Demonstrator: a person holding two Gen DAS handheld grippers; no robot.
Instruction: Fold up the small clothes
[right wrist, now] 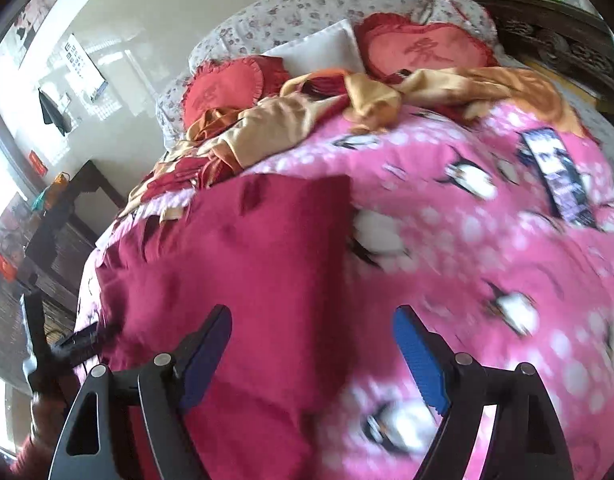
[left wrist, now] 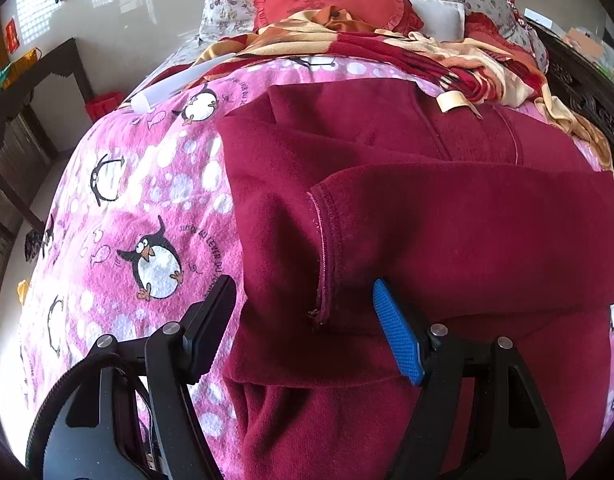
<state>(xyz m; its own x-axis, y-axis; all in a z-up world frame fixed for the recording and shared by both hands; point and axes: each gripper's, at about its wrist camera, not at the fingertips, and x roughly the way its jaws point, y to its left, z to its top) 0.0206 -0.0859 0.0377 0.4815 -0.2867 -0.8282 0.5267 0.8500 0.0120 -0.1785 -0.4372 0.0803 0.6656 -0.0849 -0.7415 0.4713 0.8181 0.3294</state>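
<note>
A dark red fleece garment lies on a pink penguin-print blanket on a bed. One sleeve is folded across its body, with the cuff seam near the middle. My left gripper is open and empty, with its jaws standing either side of the garment's lower left part. In the right wrist view the same garment lies left of centre. My right gripper is open and empty above the garment's right edge and the blanket. The left gripper shows at the garment's left edge.
A crumpled red and yellow quilt and red heart-shaped cushions lie at the head of the bed. A white plastic piece rests on the blanket's far left. A dark flat packet lies at the right. A dark carved headboard stands at the right.
</note>
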